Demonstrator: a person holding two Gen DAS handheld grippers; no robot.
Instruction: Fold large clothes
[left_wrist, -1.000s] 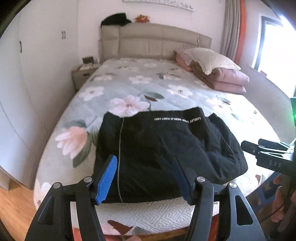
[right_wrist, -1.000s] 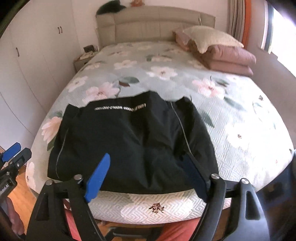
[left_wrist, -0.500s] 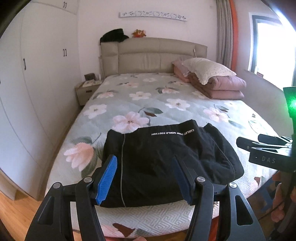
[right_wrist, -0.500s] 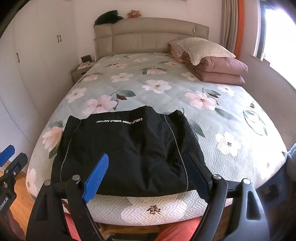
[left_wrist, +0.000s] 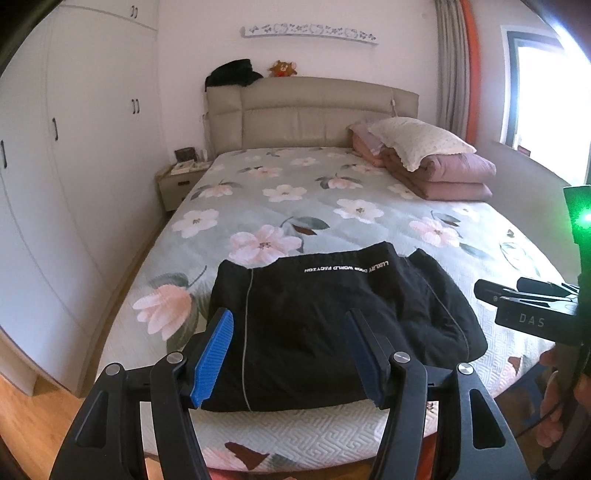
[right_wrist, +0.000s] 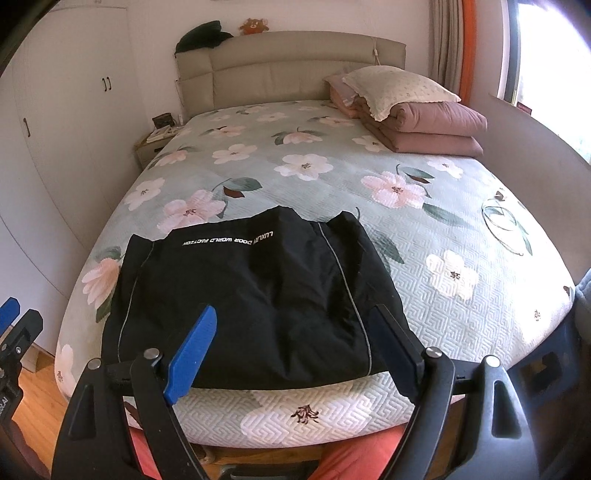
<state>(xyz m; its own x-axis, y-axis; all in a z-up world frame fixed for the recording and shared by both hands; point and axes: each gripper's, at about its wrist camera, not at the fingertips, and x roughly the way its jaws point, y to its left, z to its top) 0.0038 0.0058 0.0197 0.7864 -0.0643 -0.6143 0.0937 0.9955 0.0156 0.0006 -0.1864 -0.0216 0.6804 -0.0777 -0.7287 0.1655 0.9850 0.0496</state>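
Off to the left of both claws stands a white wardrobe (left_wrist: 92, 155), with a strip of wooden floor (left_wrist: 33, 417) between it and the bed (left_wrist: 332, 206); a small nightstand (left_wrist: 177, 181) sits far ahead on the left by the headboard. The bed's rounded near edge runs just ahead of and below the fingertips in both views, and flowered cover lies bare beyond and to the right of the garment. Far ahead on the right, a pillow (right_wrist: 399, 86) rests on folded pink quilts (right_wrist: 436, 129), under a window (left_wrist: 535, 85). The left gripper (left_wrist: 291, 354) is held level, pointing along the bed, jaws spread wide and holding nothing; the right gripper (right_wrist: 295, 347) is posed the same, jaws apart and empty, and shows at the right margin of the left view. The folded black jacket (right_wrist: 243, 291) lies flat at the foot of the bed, directly ahead of both claws, its near edge at the mattress edge just below the fingertips, not touched by either.
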